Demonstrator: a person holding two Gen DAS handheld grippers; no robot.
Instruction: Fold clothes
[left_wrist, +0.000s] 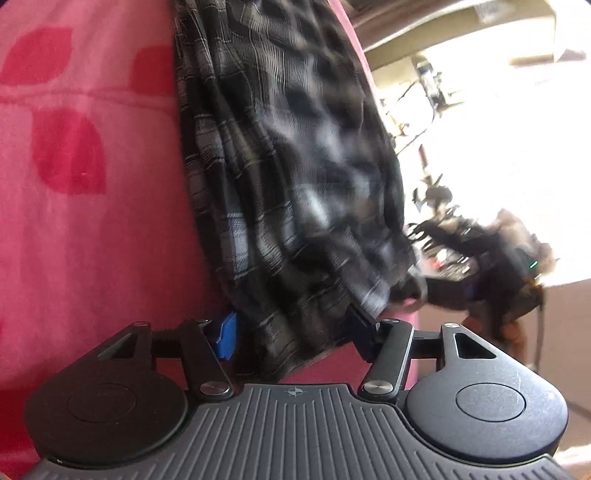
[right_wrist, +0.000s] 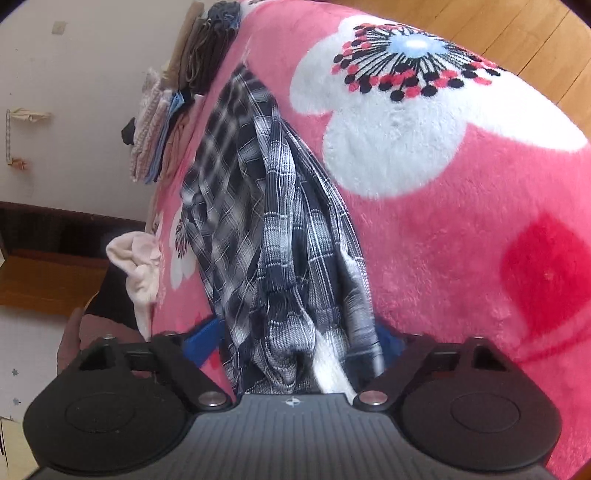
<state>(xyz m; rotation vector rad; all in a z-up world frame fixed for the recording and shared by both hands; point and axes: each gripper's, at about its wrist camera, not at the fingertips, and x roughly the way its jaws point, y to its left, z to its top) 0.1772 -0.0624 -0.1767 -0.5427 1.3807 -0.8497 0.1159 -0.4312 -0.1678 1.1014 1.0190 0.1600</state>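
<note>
L gripper (left_wrist: 295, 332): bunched plaid shirt (left_wrist: 295, 166) sits between the fingers, blue pad (left_wrist: 226, 336) on one side and dark pad on the other both look pressed into the cloth, so I read it as clamped on the shirt, tho blur makes contact hard to be sure of. R gripper (right_wrist: 299, 350): same plaid shirt (right_wrist: 280, 229) gathered thick between its fingers, blue pads just showing either side of the bunch; fabric fills the gap but can't tell whether the pads really bite. Shirt runs out ahead of both sets of fingers as a long roped-up strip, lying on pink floral blanket (right_wrist: 461, 240); other gripper is visible ahead of L fingers at the far end of the strip. Handling, my guess: thin woven cotton, light, limp, no stiffness, slides easily over plush pile, will sag and twist between two holds. Best taken at seam or hem corners, not mid-bunch, so it can be spread flat before folding. Count: 1 plaid shirt, 2 grippers, 1 blanket, 1 stack of folded clothes (right_wrist: 184, 92) beyond R fingertips to the left, 1 pale loose garment (right_wrist: 136, 262) left of R fingers.
</note>
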